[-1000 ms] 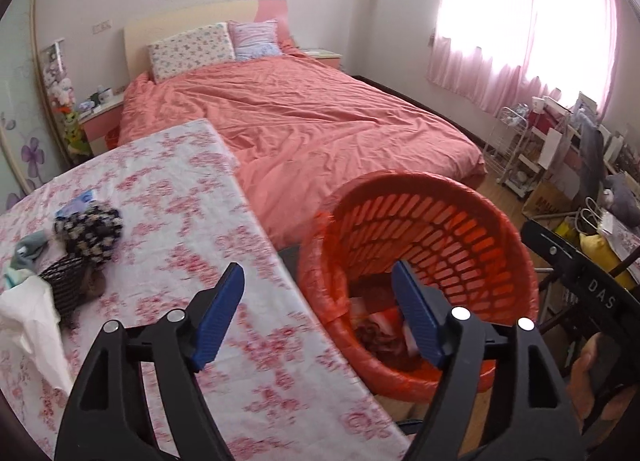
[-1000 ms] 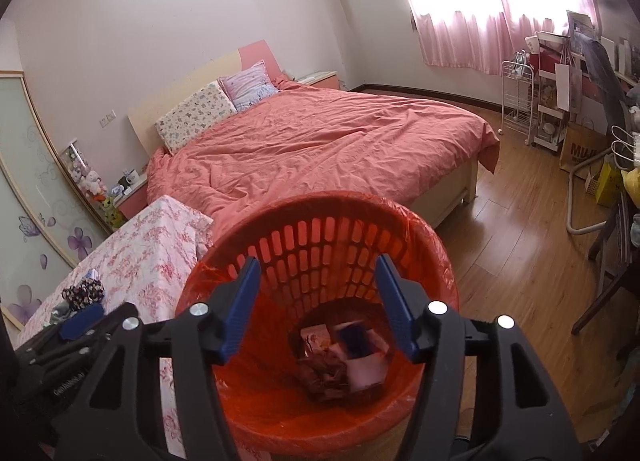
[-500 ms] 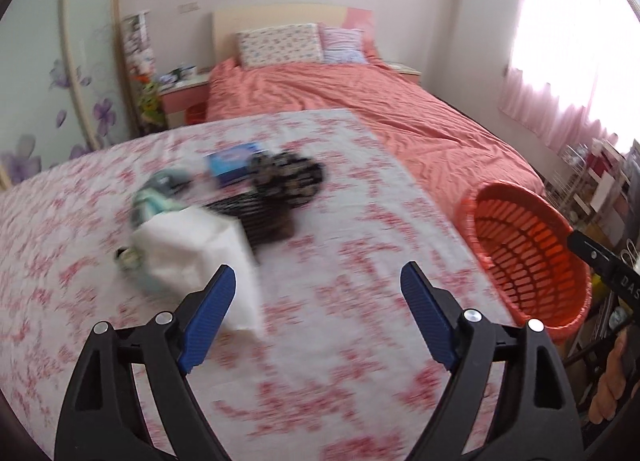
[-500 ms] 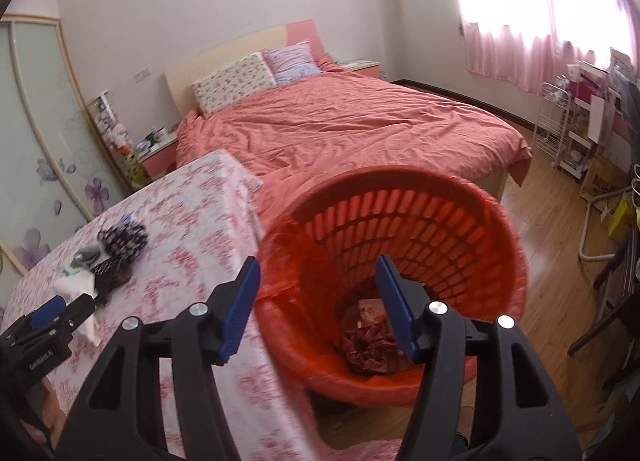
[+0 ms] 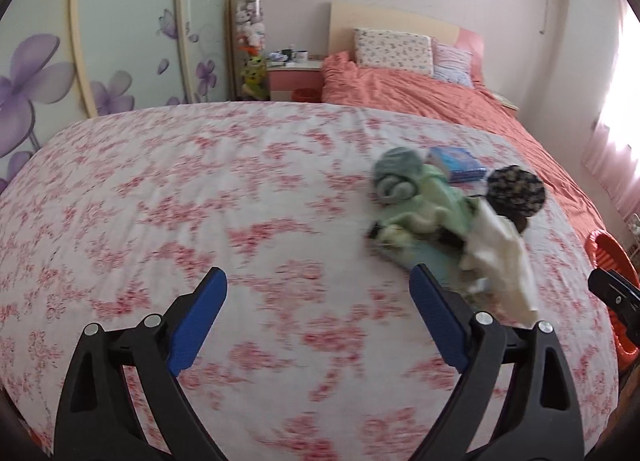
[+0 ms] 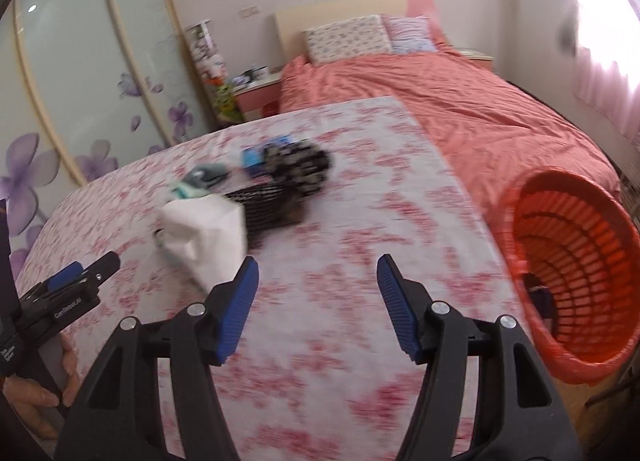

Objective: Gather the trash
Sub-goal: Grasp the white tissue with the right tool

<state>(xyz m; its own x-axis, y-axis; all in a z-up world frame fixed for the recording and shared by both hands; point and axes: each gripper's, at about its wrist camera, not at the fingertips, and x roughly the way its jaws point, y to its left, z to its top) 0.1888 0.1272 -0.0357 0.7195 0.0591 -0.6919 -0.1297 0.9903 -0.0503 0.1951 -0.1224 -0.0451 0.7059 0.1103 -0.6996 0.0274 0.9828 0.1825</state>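
A pile of trash lies on the flowered tablecloth point(image 5: 200, 201): a crumpled white paper point(image 5: 500, 261) point(image 6: 204, 237), a pale green wrapper point(image 5: 428, 205), a grey-green wad point(image 5: 396, 177), a blue packet point(image 5: 456, 163) point(image 6: 252, 157), a black speckled bundle point(image 5: 516, 191) point(image 6: 300, 165) and a black mesh piece point(image 6: 264, 205). My left gripper point(image 5: 316, 285) hangs over bare cloth left of the pile, jaws opening, nothing between them. My right gripper point(image 6: 317, 273) is just right of the white paper, jaws opening and empty. The orange basket point(image 6: 580, 261) point(image 5: 608, 257) stands off the table's right edge.
A bed with a coral cover point(image 6: 460, 101) lies beyond the table. A pink nightstand point(image 5: 294, 77) and a sliding wardrobe with purple flowers point(image 5: 120, 41) are at the back left. A hand point(image 6: 40, 393) holds the left gripper point(image 6: 80, 277). A pink curtain point(image 6: 608, 85) is at the right.
Both views have swung left, away from the orange basket and onto the table. The trash pile now lies ahead of both grippers. The left jaws stand wider apart.
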